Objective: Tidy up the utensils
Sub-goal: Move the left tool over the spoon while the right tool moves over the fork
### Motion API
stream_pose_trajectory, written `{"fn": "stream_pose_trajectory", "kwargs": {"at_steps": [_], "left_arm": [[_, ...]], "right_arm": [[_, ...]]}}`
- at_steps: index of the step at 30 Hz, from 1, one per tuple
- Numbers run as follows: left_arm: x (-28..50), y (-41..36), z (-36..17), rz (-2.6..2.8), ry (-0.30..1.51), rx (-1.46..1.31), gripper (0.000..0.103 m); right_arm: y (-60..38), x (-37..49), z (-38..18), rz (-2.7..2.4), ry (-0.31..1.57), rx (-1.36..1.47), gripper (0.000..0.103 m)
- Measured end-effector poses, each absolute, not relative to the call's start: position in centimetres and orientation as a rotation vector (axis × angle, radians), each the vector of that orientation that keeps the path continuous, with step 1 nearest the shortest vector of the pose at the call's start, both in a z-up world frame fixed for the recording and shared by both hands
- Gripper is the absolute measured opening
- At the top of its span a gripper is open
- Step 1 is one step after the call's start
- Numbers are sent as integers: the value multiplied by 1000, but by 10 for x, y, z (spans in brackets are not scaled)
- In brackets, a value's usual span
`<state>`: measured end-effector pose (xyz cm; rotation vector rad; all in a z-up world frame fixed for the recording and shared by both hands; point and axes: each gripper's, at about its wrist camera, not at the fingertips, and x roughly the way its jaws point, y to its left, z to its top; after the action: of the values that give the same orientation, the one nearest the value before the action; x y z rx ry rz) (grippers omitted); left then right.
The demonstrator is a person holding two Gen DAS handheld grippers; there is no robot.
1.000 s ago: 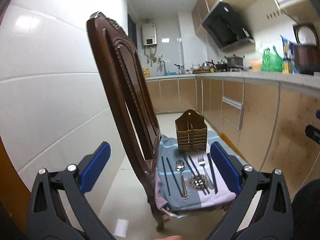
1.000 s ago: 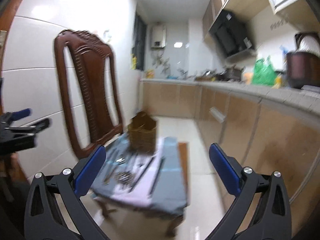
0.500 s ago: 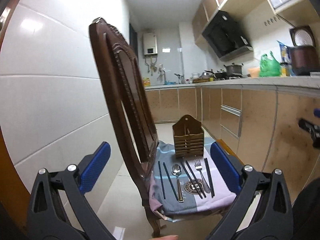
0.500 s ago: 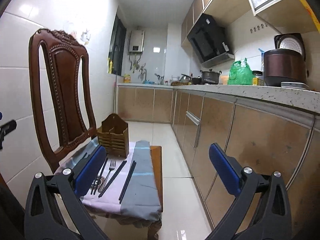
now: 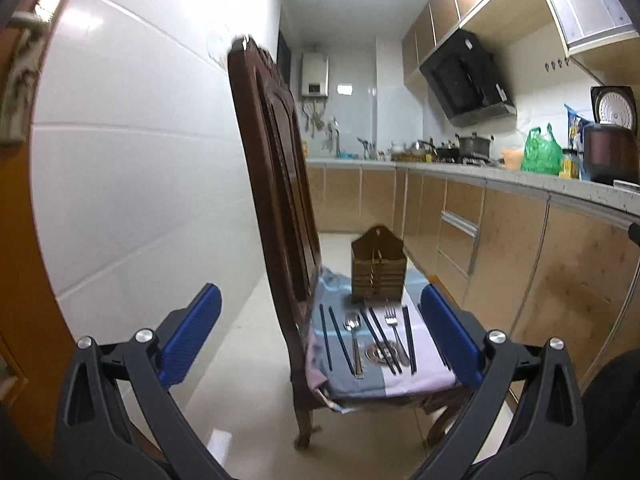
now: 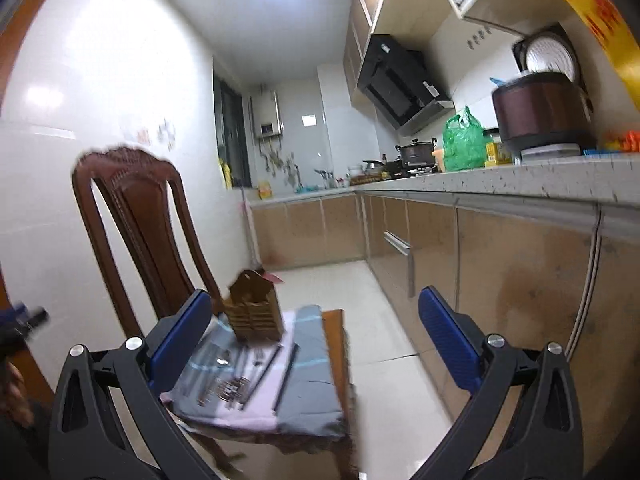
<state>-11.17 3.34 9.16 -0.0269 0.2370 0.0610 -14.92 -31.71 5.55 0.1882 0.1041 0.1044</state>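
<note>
A brown slatted utensil holder (image 5: 378, 270) (image 6: 254, 308) stands at the back of a cloth-covered chair seat (image 5: 424, 368) (image 6: 308, 392). In front of it lie a spoon (image 5: 354, 340), a fork (image 5: 394, 326), a round metal strainer (image 5: 382, 353) and several dark chopsticks (image 5: 325, 338) (image 6: 286, 374). My left gripper (image 5: 320, 336) is open and held well short of the chair, with nothing between its fingers. My right gripper (image 6: 316, 344) is open too, empty, off to the chair's right. The right wrist view is blurred.
The tall wooden chair back (image 5: 276, 184) (image 6: 136, 220) rises on the left beside a white tiled wall. Kitchen cabinets (image 5: 520, 248) and a counter (image 6: 500, 184) with a rice cooker (image 6: 544, 116) and green bag (image 6: 462, 140) run along the right. Tiled floor lies between.
Both cameras have tilted upward, so the chair and utensils sit lower in view. The right view has swung and gone blurred again. Both grippers stay open.
</note>
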Motion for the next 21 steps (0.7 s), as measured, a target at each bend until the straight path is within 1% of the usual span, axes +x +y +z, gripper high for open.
{"fn": "stream_pose_trajectory", "kwargs": {"at_steps": [3, 5, 9, 10, 14, 16, 18, 20, 21], "left_arm": [[-82, 30, 73, 5, 328, -15, 99], [-56, 22, 52, -17, 400, 33, 99], [-13, 12, 6, -52, 527, 93, 99], [-4, 11, -1, -67, 553, 97, 99], [43, 7, -26, -120, 636, 90, 99], [70, 4, -33, -138, 677, 75, 98], [96, -1, -35, -173, 695, 62, 98], [130, -8, -33, -206, 709, 60, 98], [143, -10, -33, -215, 720, 59, 98]], "right_arm": [[-315, -124, 42, 136, 175, 192, 101], [-309, -102, 30, 168, 242, 173, 101], [-294, -61, -8, 204, 355, 81, 101], [-290, -45, -21, 221, 405, 56, 101], [-273, 1, -50, 312, 500, 32, 101], [-257, 29, -54, 365, 550, -9, 100], [-240, 57, -48, 429, 556, -72, 100], [-223, 87, -42, 509, 549, -138, 98], [-216, 102, -41, 540, 560, -156, 94]]}}
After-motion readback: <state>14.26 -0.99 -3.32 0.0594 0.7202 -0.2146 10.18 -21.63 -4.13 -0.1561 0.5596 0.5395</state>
